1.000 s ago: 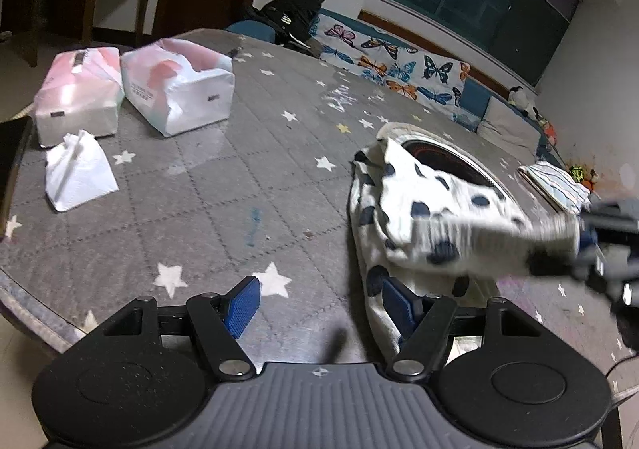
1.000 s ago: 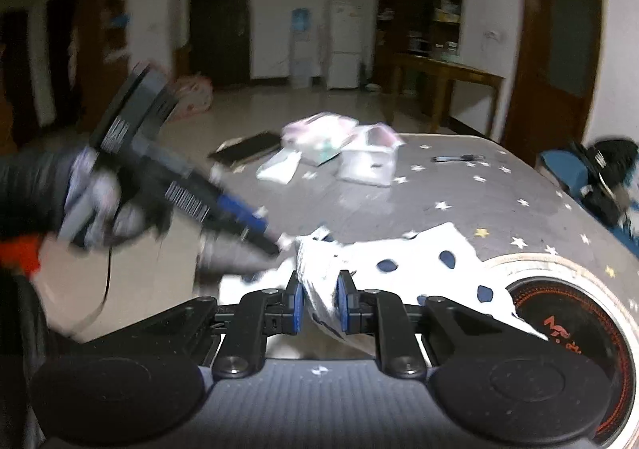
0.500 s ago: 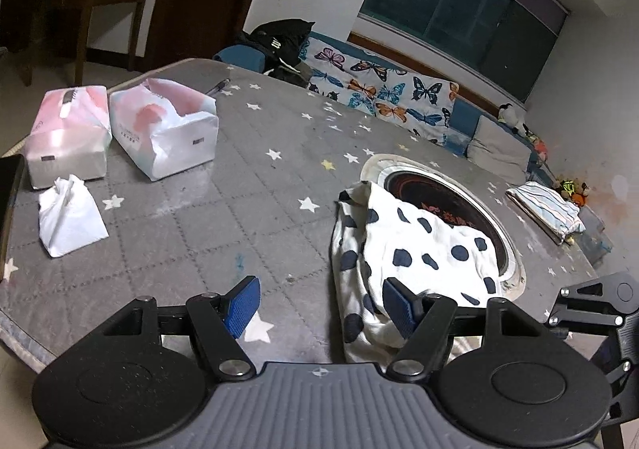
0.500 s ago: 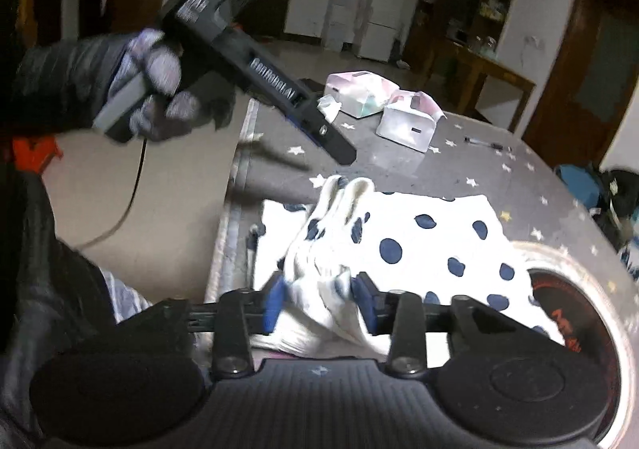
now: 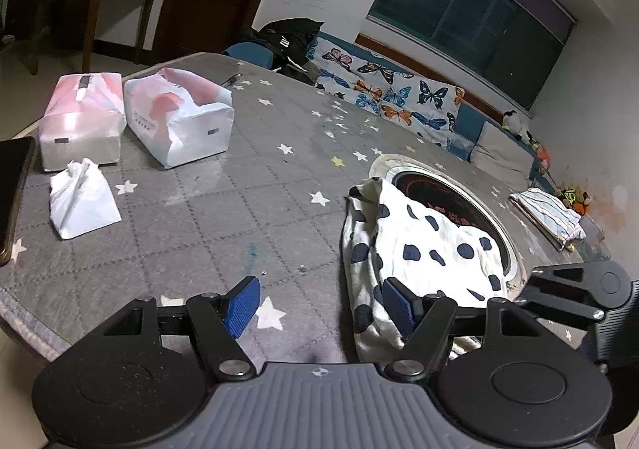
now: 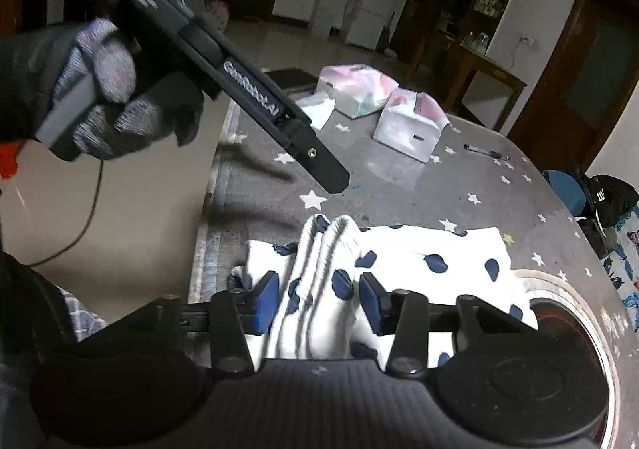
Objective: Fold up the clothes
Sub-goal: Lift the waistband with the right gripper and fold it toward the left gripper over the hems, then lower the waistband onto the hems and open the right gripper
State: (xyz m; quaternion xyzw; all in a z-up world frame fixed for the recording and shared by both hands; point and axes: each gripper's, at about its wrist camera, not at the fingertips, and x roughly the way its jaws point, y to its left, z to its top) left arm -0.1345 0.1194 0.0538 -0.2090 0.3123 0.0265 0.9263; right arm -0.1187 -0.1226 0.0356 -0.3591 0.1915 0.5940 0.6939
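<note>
A white garment with dark blue spots [image 5: 423,245] lies folded on the grey star-patterned table [image 5: 239,209], partly over a round inset plate [image 5: 447,189]. My left gripper [image 5: 319,307] is open and empty, above the table's near edge, left of the garment. My right gripper [image 6: 315,299] is open with a bunched fold of the garment [image 6: 319,273] lying loose between its jaws. The right gripper also shows at the right edge of the left wrist view [image 5: 583,289]. The left gripper held in a gloved hand shows in the right wrist view [image 6: 247,97].
Two tissue packs [image 5: 175,121] [image 5: 80,121] and a crumpled white tissue [image 5: 82,201] sit at the table's far left. A dark phone [image 5: 12,185] lies at the left edge. A folded striped cloth [image 5: 547,213] lies far right. A pen [image 6: 485,153] lies beyond the packs.
My right gripper has opened and let the garment's fold drop onto the table. My left gripper has pulled back a little and stayed open.
</note>
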